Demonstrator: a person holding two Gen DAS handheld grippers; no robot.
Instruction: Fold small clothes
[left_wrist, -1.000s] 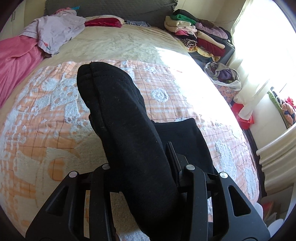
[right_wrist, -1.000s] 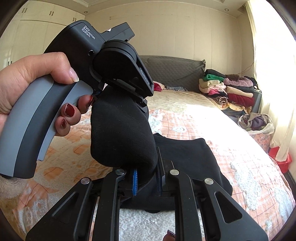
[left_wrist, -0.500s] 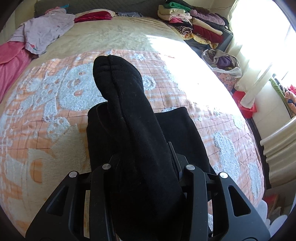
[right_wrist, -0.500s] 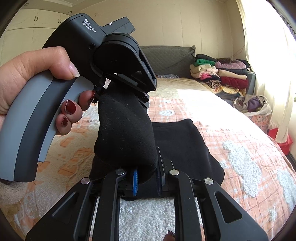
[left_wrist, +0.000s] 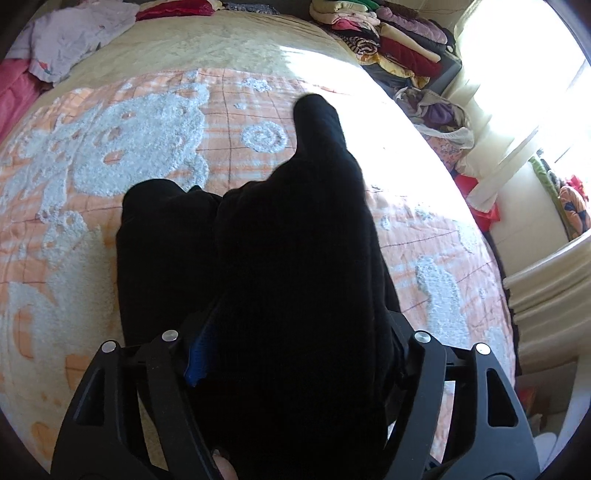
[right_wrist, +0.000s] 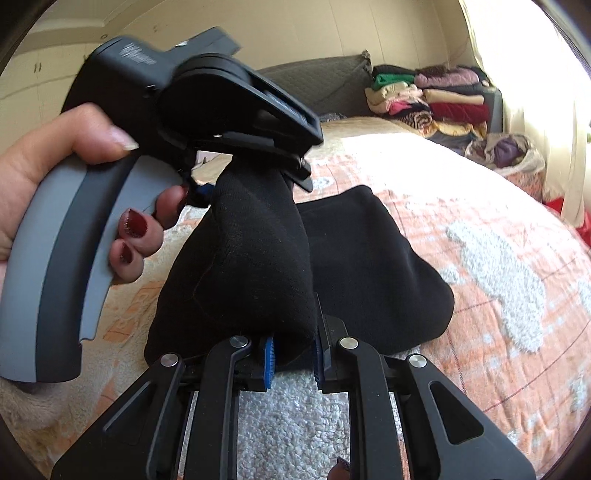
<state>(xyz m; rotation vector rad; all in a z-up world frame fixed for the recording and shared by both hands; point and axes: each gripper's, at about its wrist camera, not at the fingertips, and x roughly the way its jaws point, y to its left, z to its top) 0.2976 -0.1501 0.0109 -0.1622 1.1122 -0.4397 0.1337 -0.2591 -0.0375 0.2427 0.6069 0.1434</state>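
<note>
The right gripper (right_wrist: 291, 360) was clamped on a fold of the black garment (right_wrist: 258, 258), blue pads pinching the cloth. The left gripper (left_wrist: 295, 362) gripped the same garment's other end, lifted above the bed (left_wrist: 110, 155). The rest of it lay on the orange patterned blanket (right_wrist: 498, 240), towards the bed's foot edge.

You're looking across a bed (right_wrist: 461, 206) under an orange-and-white checked blanket (left_wrist: 155, 122) — a beige cover lies beyond it, toward a dark quilted headboard (right_wrist: 325, 81). Folded clothes (right_wrist: 436, 96) sit stacked at its right corner. Strong sunlight pours through pale curtains (right_wrist: 524, 81) on your right, washing out the bedding. Cream walls (right_wrist: 314, 33), pale cupboards (right_wrist: 33, 85) at left.
</note>
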